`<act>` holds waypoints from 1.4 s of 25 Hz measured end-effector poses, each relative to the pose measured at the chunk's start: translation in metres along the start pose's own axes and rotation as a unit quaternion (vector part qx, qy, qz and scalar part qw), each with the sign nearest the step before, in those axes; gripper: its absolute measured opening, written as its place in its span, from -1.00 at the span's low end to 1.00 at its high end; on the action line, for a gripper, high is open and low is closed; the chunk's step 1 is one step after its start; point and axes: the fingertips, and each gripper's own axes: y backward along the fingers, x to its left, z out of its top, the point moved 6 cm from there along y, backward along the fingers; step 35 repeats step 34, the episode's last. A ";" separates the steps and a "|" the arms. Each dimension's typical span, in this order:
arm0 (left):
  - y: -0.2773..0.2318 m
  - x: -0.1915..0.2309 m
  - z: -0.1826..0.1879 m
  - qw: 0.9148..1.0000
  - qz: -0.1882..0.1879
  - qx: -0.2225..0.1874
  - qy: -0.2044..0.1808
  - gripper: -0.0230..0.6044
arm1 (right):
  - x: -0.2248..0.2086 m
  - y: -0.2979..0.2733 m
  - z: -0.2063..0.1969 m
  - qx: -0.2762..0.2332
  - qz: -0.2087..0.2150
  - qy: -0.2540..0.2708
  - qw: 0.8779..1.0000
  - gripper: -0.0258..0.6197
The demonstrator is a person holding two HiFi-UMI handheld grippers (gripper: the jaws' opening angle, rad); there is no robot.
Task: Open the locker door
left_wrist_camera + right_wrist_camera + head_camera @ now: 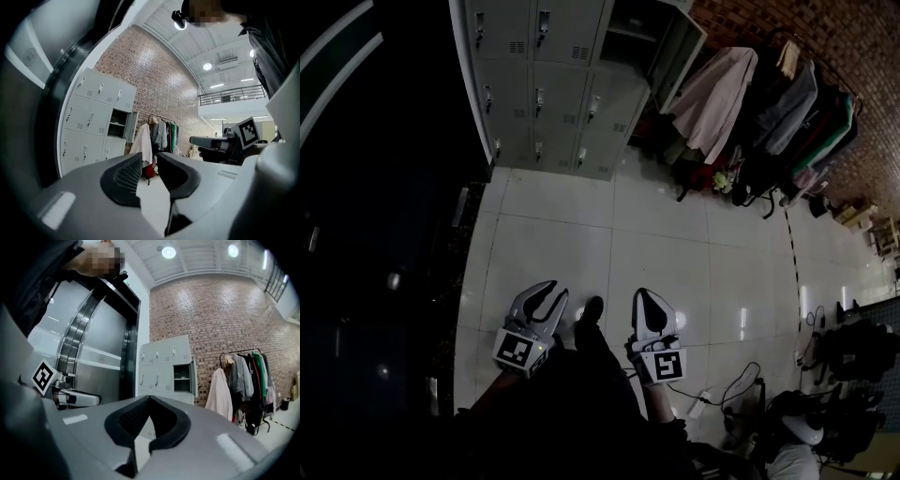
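Note:
A bank of grey lockers (553, 84) stands against the far wall, several metres ahead across the floor. Most doors are shut; one upper compartment (630, 28) stands open with its door (680, 52) swung to the right. Both grippers are held low and close to the person's body, far from the lockers. The left gripper (555, 292) is open, a clear gap between its fingertips, and holds nothing. The right gripper (643, 294) is shut, its tips meeting on nothing. The left gripper view shows the lockers (91, 124) at left; the right gripper view has them (161, 363) at centre.
A clothes rack (769, 103) with hanging coats stands right of the lockers against a brick wall (853, 56). White glossy floor tiles (656, 244) stretch between me and the lockers. A dark wall or machine (375, 234) runs along the left. Cables and bags (853, 356) lie at lower right.

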 end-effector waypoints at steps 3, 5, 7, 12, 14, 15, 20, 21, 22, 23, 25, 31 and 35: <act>0.016 -0.002 0.002 1.000 0.000 -0.010 0.005 -0.55 | 0.021 0.001 0.008 -0.001 0.021 0.009 1.000 -0.92; 0.024 -0.001 0.004 1.000 0.002 -0.016 0.008 -0.55 | 0.033 -0.001 0.012 -0.001 0.032 0.015 0.999 -0.92; 0.028 0.000 0.003 1.000 0.004 -0.019 0.009 -0.55 | 0.040 -0.001 0.015 -0.001 0.038 0.018 0.999 -0.92; 0.040 0.002 0.006 1.000 0.006 -0.026 0.006 -0.55 | 0.050 0.002 0.016 -0.002 0.039 0.021 0.999 -0.92; 0.043 0.005 0.005 1.000 0.004 -0.026 0.005 -0.55 | 0.054 0.003 0.018 -0.005 0.040 0.023 0.999 -0.92; 0.044 0.006 0.003 1.000 0.003 -0.026 0.004 -0.55 | 0.056 0.003 0.019 -0.007 0.040 0.024 0.999 -0.92; 0.043 0.002 0.006 1.000 -0.010 -0.027 0.007 -0.55 | 0.060 0.009 0.028 -0.008 0.038 0.030 0.999 -0.92; 0.042 0.001 0.007 0.999 -0.012 -0.030 0.006 -0.55 | 0.060 0.010 0.029 -0.008 0.038 0.032 0.999 -0.92; 0.042 0.000 0.007 0.999 -0.012 -0.032 0.006 -0.55 | 0.060 0.011 0.030 -0.008 0.038 0.033 0.999 -0.92; 0.042 -0.001 0.007 0.999 -0.012 -0.032 0.007 -0.55 | 0.061 0.012 0.031 -0.009 0.039 0.034 0.999 -0.92; 0.042 -0.002 0.006 0.999 -0.012 -0.034 0.009 -0.55 | 0.060 0.013 0.031 -0.009 0.039 0.034 0.999 -0.92; 0.039 -0.010 0.006 0.999 -0.011 -0.038 0.011 -0.55 | 0.054 0.015 0.029 -0.008 0.042 0.031 0.999 -0.92; 0.040 -0.013 0.002 0.999 -0.006 -0.038 0.012 -0.57 | 0.051 0.017 0.026 -0.008 0.047 0.032 0.998 -0.92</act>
